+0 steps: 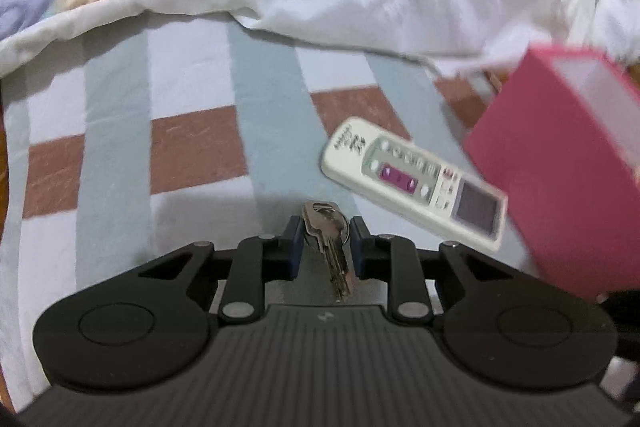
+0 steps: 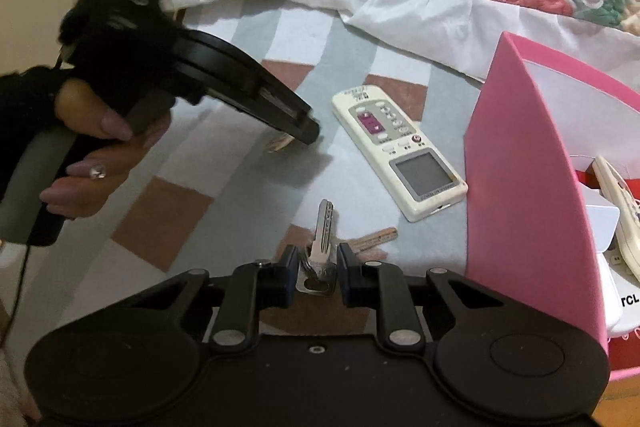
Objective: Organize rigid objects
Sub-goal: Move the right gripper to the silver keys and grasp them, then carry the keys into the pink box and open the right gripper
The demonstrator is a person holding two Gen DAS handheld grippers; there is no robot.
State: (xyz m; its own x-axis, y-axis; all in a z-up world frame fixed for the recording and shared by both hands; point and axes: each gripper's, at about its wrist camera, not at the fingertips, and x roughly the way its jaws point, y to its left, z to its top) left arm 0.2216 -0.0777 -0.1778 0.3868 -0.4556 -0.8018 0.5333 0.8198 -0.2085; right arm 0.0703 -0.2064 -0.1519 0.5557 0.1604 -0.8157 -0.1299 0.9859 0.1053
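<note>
both tools pinch keys off the bed: left tool (image 1: 325, 233) one bunch (image 1: 329, 241), right tool (image 2: 318, 269) another (image 2: 320, 251); one remote (image 2: 400, 151) lies beyond them, outside the pink box (image 2: 532, 211), which already holds another remote (image 2: 618, 203).

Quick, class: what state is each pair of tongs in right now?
Left tongs: shut on a bunch of keys.
Right tongs: shut on a second set of keys, beside the pink box.

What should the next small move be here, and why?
Probably lift both key bunches toward the pink box. The left gripper is shut on keys, the right gripper on other keys, and the box already holds a remote.
</note>
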